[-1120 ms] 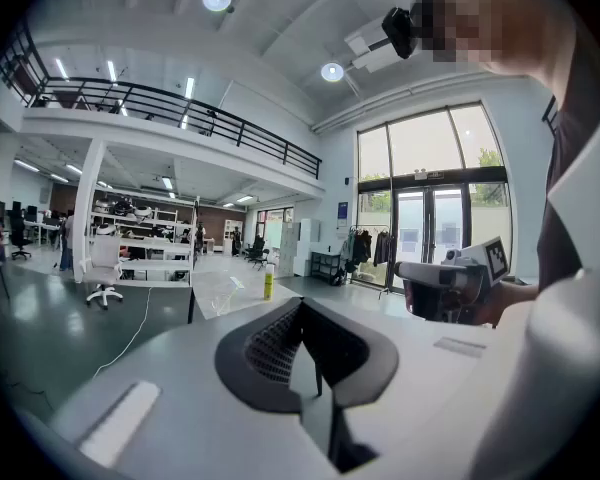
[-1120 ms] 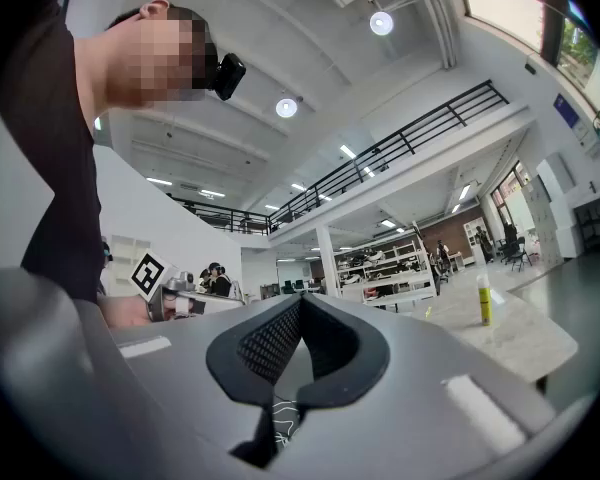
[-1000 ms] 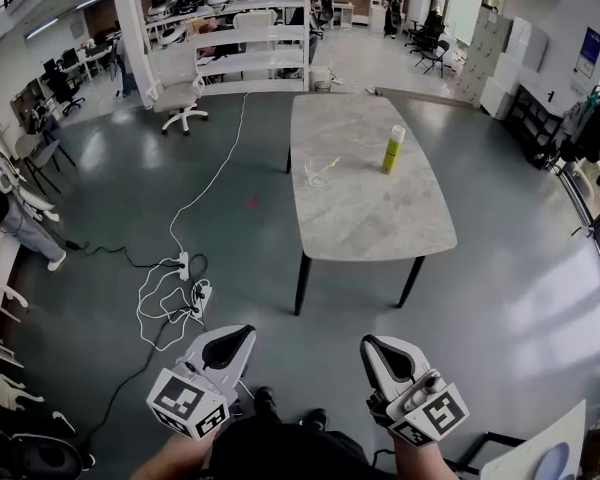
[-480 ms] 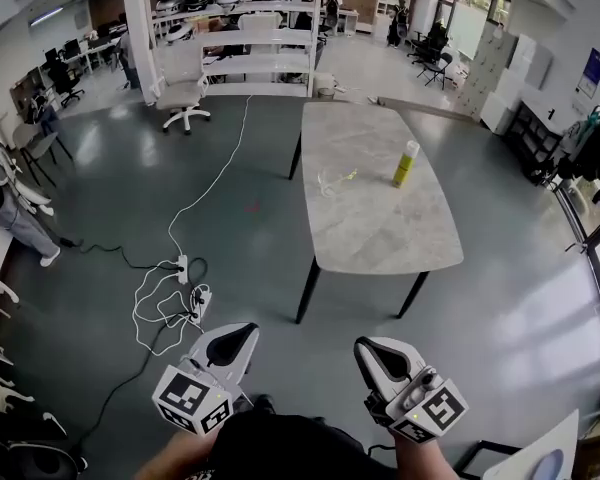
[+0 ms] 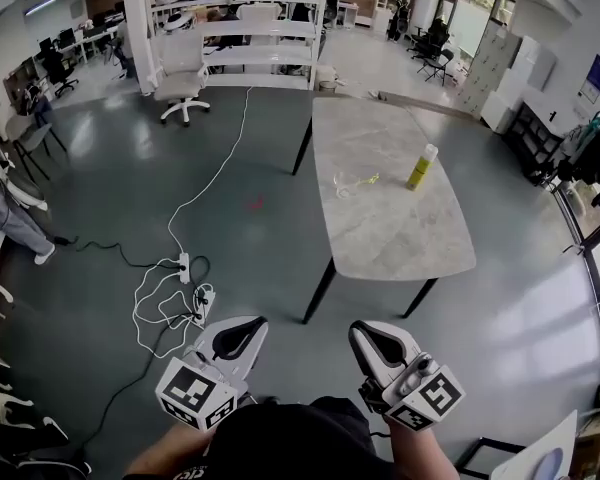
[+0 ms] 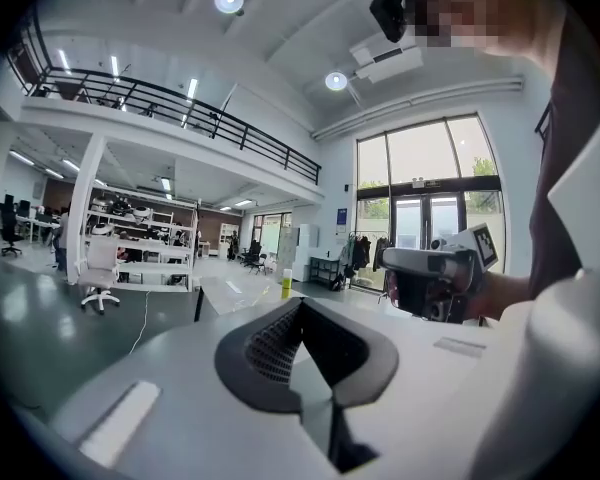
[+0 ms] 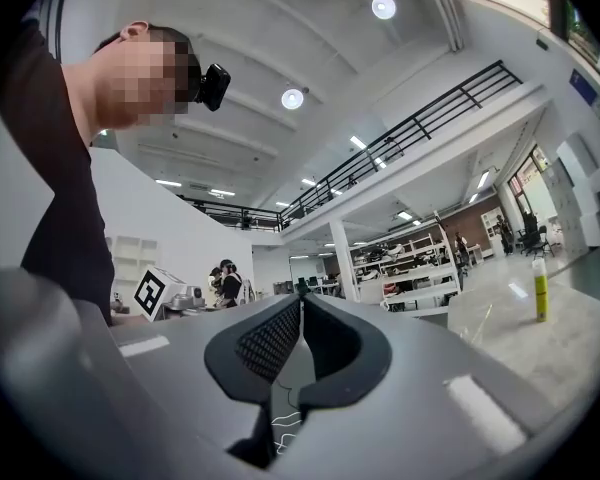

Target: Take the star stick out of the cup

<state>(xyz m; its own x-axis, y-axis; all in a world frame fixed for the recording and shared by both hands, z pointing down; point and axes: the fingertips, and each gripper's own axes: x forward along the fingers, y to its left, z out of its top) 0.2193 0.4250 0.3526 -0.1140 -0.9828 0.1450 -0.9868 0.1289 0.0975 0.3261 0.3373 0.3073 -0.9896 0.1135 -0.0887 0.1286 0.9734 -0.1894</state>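
Observation:
Far ahead on the long marble table (image 5: 400, 233) stands a clear cup (image 5: 346, 187), with the yellowish star stick (image 5: 365, 180) leaning out of it to the right. Both grippers are held low and close to the person's body, well short of the table. The left gripper (image 5: 250, 324) is shut with nothing in it, its jaws meeting at the tip (image 6: 300, 304). The right gripper (image 5: 358, 329) is likewise shut and empty (image 7: 302, 302). Each gripper view catches the other gripper alongside, the right one (image 6: 435, 274) and the left one's marker cube (image 7: 156, 292).
A yellow spray bottle (image 5: 420, 167) stands on the table right of the cup, also in the gripper views (image 6: 287, 284) (image 7: 540, 290). White cables and power strips (image 5: 185, 288) lie on the grey floor to the left. An office chair (image 5: 182, 83) and shelving (image 5: 250, 43) stand at the back.
The table, cup and bottle have slid lower and rightward in the head view as the person comes closer. Both grippers stay shut and low, barely shifted.

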